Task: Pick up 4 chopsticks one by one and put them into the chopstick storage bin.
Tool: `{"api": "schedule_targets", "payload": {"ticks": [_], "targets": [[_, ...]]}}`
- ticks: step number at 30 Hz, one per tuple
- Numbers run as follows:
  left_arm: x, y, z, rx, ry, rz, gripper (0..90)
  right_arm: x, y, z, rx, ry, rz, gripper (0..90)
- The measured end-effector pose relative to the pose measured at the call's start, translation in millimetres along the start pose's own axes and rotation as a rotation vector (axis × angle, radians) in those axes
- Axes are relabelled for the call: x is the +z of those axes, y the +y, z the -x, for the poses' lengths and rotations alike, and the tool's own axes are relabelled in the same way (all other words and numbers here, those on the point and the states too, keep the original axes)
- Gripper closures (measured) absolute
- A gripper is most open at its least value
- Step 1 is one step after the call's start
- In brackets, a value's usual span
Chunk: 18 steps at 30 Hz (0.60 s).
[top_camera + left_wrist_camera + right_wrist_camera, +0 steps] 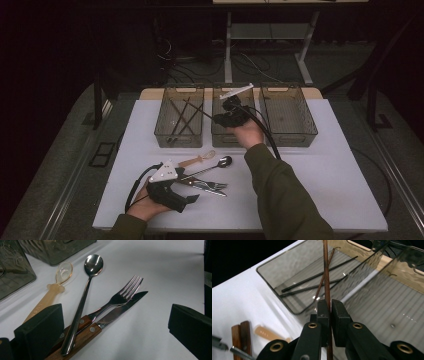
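Right gripper (329, 312): jaws clenched on a brown chopstick (326, 272), long axis running up-frame, apparently over the left basket (287, 277) holding other sticks; left gripper (115, 327), jaws released, faces the cutlery lower down.

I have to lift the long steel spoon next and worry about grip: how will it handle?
The steel spoon looks polished, so probably slippery between fingers. Its thin handle rests across the wooden handles of the fork and knife, so a push may pivot or roll it. It is likely stiff.
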State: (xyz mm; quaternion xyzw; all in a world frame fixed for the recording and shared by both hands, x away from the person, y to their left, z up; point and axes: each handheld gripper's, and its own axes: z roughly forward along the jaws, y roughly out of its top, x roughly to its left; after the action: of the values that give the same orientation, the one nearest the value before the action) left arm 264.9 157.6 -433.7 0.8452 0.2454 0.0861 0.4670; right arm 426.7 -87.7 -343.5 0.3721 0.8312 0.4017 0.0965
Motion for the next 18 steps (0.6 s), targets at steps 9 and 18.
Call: {"api": "schedule_targets", "payload": {"ticks": [9, 18], "targets": [[0.3, 0.1, 0.1, -0.002, -0.003, 0.005, 0.0, 32.2, 20.8, -6.3, 0.011, -0.025, -0.022, 85.1], [-0.6, 0.4, -0.8, -0.002, -0.003, 0.006, 0.0, 69.5, 42.7, -9.1, 0.04, -0.053, -0.049, 85.1]]}}
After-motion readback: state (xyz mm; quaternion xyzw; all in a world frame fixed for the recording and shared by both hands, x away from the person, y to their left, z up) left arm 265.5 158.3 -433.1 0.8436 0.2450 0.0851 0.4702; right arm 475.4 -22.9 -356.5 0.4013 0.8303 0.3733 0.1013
